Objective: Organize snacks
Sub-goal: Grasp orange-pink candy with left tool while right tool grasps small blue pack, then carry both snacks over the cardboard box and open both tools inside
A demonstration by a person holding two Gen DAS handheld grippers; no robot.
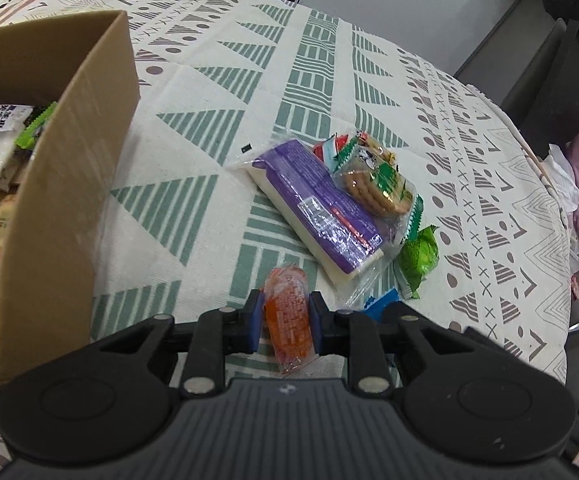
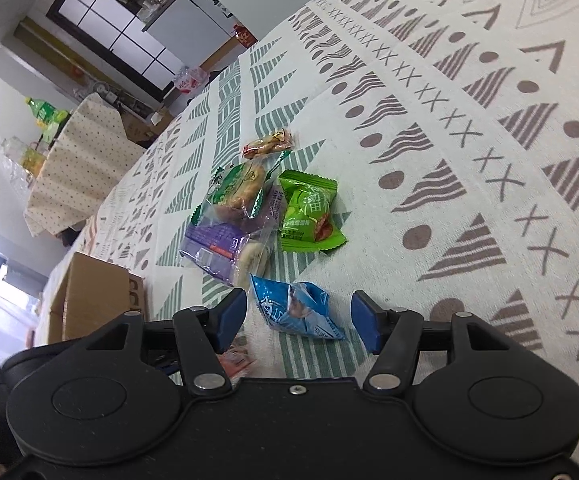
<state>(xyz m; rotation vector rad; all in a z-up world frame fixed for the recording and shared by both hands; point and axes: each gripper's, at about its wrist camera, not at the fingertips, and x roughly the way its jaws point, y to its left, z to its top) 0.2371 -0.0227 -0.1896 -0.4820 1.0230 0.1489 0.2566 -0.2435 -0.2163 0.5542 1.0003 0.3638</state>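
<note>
The left gripper (image 1: 282, 320) has its two blue pads closed against the sides of an orange snack packet (image 1: 288, 317), which stands lengthwise between them, its top end reaching past the fingertips and its lower end trailing back toward the gripper body. To the left stands an open cardboard box (image 1: 69, 184) with several packets already inside. Ahead on the patterned tablecloth (image 1: 217, 92) lies a purple-wrapped packet (image 1: 321, 208), with a clear green-edged biscuit pack (image 1: 377, 184) resting on its far end and a green packet (image 1: 417, 258) just beside its near corner. The right gripper (image 2: 298, 322) is spread wide and holds nothing; a blue snack packet (image 2: 299, 310) lies on the cloth between its fingers, nearer the left pad, and whether it touches that pad I cannot tell. Beyond it, in the right wrist view, sits a small red-and-tan packet (image 2: 267, 143), set apart at the far end.
</note>
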